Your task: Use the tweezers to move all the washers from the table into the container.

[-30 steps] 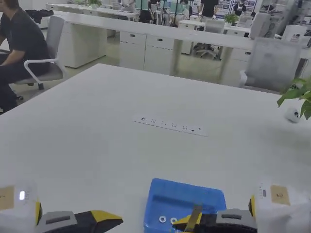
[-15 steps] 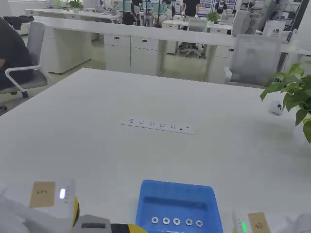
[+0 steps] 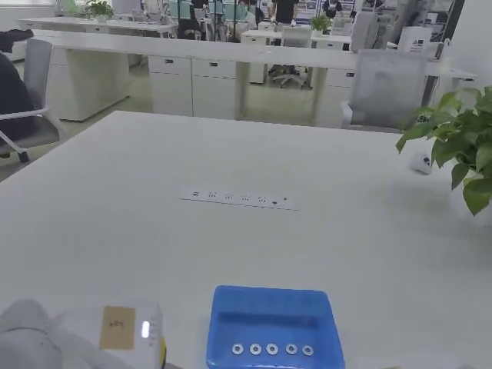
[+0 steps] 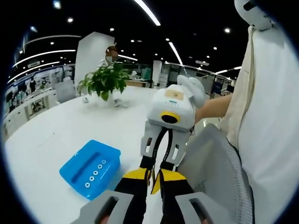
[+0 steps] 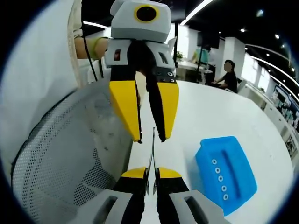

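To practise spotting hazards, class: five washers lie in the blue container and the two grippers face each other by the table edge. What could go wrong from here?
1. The tweezers, clamped in the right gripper, point at the open left gripper. A clumsy handover could drop them onto the mesh chair.
2. The blue container sits near the table edge. A swinging gripper might knock it and spill the washers.

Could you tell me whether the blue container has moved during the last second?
No. The blue container sits just as before, near of the power strip; the camera shifted.
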Demonstrator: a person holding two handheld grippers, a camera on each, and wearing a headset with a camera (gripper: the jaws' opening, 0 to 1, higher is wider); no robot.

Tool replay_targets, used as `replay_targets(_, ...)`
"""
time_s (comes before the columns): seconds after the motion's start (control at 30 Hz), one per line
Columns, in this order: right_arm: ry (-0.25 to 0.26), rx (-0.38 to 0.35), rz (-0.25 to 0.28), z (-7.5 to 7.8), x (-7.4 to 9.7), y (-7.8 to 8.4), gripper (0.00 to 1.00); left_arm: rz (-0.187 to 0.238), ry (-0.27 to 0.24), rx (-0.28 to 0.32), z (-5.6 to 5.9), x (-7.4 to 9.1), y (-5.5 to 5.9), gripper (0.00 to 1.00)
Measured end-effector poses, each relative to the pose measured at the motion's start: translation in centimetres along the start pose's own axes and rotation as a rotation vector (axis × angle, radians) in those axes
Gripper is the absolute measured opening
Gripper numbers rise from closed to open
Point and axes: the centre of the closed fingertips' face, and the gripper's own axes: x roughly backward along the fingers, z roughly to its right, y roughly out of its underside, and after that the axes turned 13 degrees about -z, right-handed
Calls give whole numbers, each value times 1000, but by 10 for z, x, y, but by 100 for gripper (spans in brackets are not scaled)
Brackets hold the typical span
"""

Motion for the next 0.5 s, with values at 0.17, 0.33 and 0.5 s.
replay_targets(0.17, 10, 10, -4, 2, -1, -1, 4, -34, -1, -45, 0, -6, 0, 3)
replay_targets(0.33, 5, 15, -18, 0, -3, 3, 4, -54, -6, -74, 0, -7, 2, 0)
replay_targets(0.5, 7, 2, -17, 1, -3, 6, 4, -76, -8, -98, 0, -9, 5, 0)
